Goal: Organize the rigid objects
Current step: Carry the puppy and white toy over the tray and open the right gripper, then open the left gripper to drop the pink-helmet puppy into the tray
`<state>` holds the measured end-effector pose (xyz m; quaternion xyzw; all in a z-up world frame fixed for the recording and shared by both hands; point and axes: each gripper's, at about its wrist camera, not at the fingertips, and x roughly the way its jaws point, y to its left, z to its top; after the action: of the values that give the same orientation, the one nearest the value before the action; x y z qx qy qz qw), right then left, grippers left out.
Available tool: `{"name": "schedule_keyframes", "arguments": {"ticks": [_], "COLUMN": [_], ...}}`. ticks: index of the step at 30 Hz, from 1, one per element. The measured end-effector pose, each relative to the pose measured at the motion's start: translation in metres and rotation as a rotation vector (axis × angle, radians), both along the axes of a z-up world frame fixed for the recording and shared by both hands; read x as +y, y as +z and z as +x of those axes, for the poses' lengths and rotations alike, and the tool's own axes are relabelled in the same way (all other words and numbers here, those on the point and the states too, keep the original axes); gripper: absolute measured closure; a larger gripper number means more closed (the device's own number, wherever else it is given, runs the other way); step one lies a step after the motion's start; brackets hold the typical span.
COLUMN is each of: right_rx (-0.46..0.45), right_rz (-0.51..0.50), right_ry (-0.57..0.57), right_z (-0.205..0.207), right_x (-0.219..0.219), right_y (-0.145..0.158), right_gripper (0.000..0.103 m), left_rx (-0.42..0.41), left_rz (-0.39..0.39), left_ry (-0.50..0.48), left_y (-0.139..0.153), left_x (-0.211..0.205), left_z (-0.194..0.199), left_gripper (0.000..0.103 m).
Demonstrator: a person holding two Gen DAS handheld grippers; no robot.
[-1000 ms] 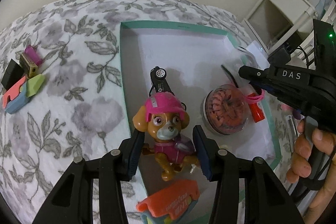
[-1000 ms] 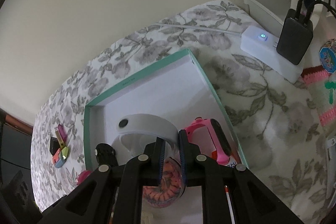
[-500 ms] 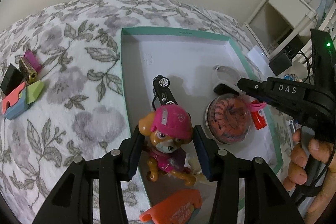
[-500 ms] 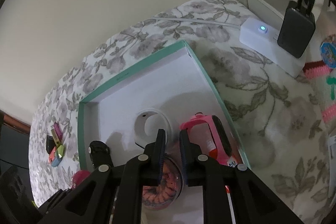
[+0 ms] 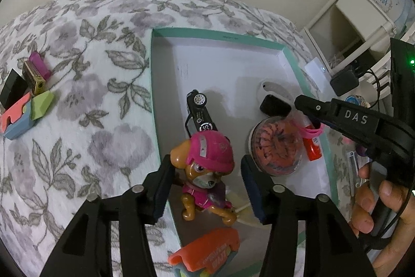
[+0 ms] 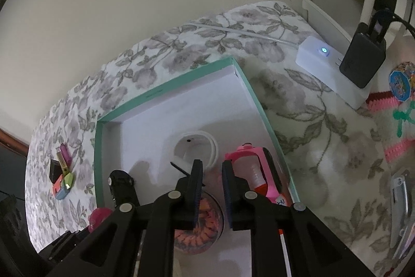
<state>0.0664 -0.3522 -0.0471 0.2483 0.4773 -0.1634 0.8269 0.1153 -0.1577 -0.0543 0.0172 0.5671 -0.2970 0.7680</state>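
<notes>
in the left wrist view the left gripper point(image 5: 205, 181) sits low in the frame, its jaws opening around a toy puppy in a pink helmet point(image 5: 205, 168); the left pad looks to touch the puppy's ear or sits just beside it, the right pad stands clear of it. the puppy sits upright inside the teal-rimmed white tray point(image 5: 220, 32), near its lower left wall. just above it lies a black toy car point(image 5: 198, 112), and to the right a round clear tub of orange pieces point(image 5: 276, 146). a white ring-shaped device point(image 5: 272, 90) and a pink-and-red item point(image 5: 312, 144) lie near the tray's right wall — an orange toy piece point(image 5: 207, 251) fills the bottom centre. on the floral blanket point(image 5: 77, 121) at the left edge sits a cluster of small coloured blocks point(image 5: 24, 98). at the right edge a hand point(image 5: 373, 204) grips the handle of the right gripper point(image 6: 211, 190). in the right wrist view that gripper's jaws stand at a narrow gap with nothing between them, above the round tub at lower centre. a white power strip point(image 6: 329, 69) with a black adapter plugged into it lies at upper right.
</notes>
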Motion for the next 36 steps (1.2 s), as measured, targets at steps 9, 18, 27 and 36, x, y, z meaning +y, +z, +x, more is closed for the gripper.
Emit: {"name": "schedule_keyframes", "arguments": {"ticks": [9, 18, 27, 36], "right_rx": [-0.007, -0.055, -0.081, -0.076], "right_rz": [-0.047, -0.110, -0.144, -0.176], "right_ry": [0.041, 0.089, 0.133, 0.150], "right_z": [0.005, 0.007, 0.013, 0.016], "right_x": [0.013, 0.031, 0.049, 0.054], "right_y": [0.019, 0.051, 0.062, 0.059], "right_gripper": [0.086, 0.059, 0.036, 0.021], "left_rx": [-0.007, -0.038, -0.056, -0.063], "left_rz": [-0.050, -0.052, -0.029, 0.006], "left_ry": [0.054, 0.134, 0.257, 0.360], "left_y": [0.022, 0.044, 0.052, 0.048], "left_x": [0.015, 0.034, 0.059, 0.078], "left_z": [0.010, 0.019, 0.029, 0.036], "left_gripper": [0.044, 0.035, 0.022, 0.020]}}
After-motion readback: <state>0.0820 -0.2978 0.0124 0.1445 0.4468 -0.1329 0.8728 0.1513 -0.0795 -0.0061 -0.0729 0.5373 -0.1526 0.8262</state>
